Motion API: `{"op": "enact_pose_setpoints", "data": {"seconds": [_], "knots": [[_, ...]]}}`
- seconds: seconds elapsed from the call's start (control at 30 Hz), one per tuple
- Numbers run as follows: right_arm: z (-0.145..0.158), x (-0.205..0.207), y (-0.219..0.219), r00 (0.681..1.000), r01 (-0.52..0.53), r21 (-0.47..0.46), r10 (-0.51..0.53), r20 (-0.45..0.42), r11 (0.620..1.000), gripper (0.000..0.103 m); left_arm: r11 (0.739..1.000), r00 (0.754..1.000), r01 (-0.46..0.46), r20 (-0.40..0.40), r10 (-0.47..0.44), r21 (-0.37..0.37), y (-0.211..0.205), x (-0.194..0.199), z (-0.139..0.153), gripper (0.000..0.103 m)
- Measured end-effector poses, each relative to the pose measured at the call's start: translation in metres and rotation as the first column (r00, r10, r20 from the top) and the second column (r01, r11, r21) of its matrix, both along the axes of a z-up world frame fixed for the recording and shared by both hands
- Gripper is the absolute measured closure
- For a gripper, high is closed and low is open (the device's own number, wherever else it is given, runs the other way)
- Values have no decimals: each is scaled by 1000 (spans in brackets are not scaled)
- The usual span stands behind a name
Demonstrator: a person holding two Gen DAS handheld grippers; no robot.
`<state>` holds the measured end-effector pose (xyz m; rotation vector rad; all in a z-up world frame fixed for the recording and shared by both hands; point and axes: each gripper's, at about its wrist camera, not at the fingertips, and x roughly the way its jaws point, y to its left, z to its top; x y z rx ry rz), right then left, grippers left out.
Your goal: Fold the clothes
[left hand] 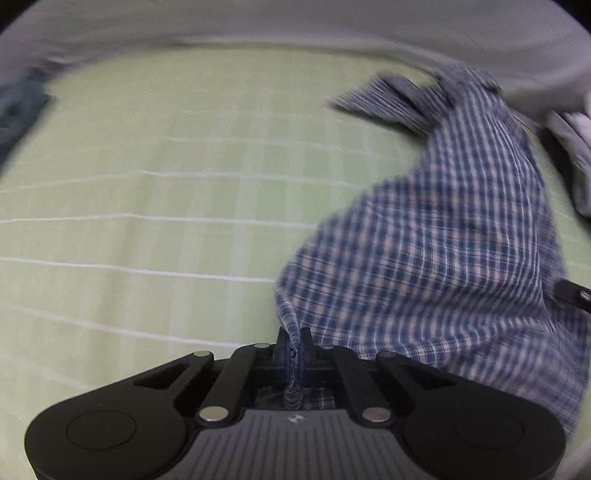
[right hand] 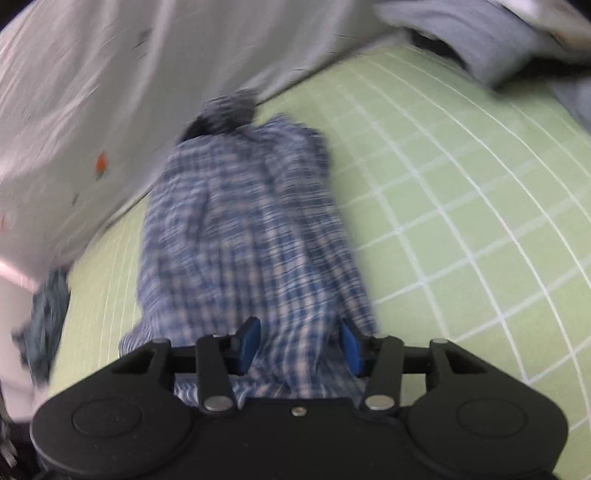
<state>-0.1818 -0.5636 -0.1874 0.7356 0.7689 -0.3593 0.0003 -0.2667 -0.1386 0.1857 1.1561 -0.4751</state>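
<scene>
Where the left wrist view looks down, the left tongs (left hand: 294,341) are being pressed together on a corner of the blue-and-white checked cotton garment (left hand: 443,251), a thin fold of which is being pinched between the two dark pads. From that pinch the garment is being drawn up and away to the right, rising in a slack, blurred sheet over the pale green bed sheet with white grid lines (left hand: 166,192). A pale grey cloth (left hand: 295,26) is lying along the far edge of the bed. A dark blue-grey bundle of fabric (left hand: 18,107) is being seen at the left edge, too blurred to be identified.

Where the right wrist view looks forward, the right tongs (right hand: 301,341) are being held spread, with the checked garment (right hand: 240,221) running between the blue pads (right hand: 249,341); whether the pads are pressing on it cannot be told. The garment is lying in a long crumpled strip on the green sheet (right hand: 461,203), reaching toward a white cloth with small orange marks (right hand: 92,110) at the left. A grey-blue folded cloth (right hand: 491,40) is lying at the upper right, and a dark teal bundle (right hand: 48,317) is lying at the left edge.
</scene>
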Motion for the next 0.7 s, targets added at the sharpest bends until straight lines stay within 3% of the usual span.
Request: {"op": "enact_pose_setpoints", "data": {"seconds": [0.1,0.17,0.23,0.3,0.33,0.47,0.7], "knots": [[10,0,12,999,-14,-33,15,45,999,51,991,988,-134,84,132,15,32,2,18,98],[12,0,13,998,9,-46,-6,55,999,51,972,965,-233,128,227,32,61,12,26,98],[13,-1,12,998,34,-53,-32,48,998,52,953,946,-277,206,250,118,81,18,26,98],[9,3,13,999,50,-64,-49,20,997,54,937,942,-292,227,247,194,98,23,19,98],[6,6,14,999,49,-74,-49,0,996,56,928,941,-300,229,249,222,107,26,15,98],[-2,22,25,998,-9,-122,0,-69,992,67,925,941,-333,124,315,181,135,27,1,97],[-15,83,38,997,-75,-95,72,-31,993,70,940,961,-274,107,257,201,141,23,-1,96]]}}
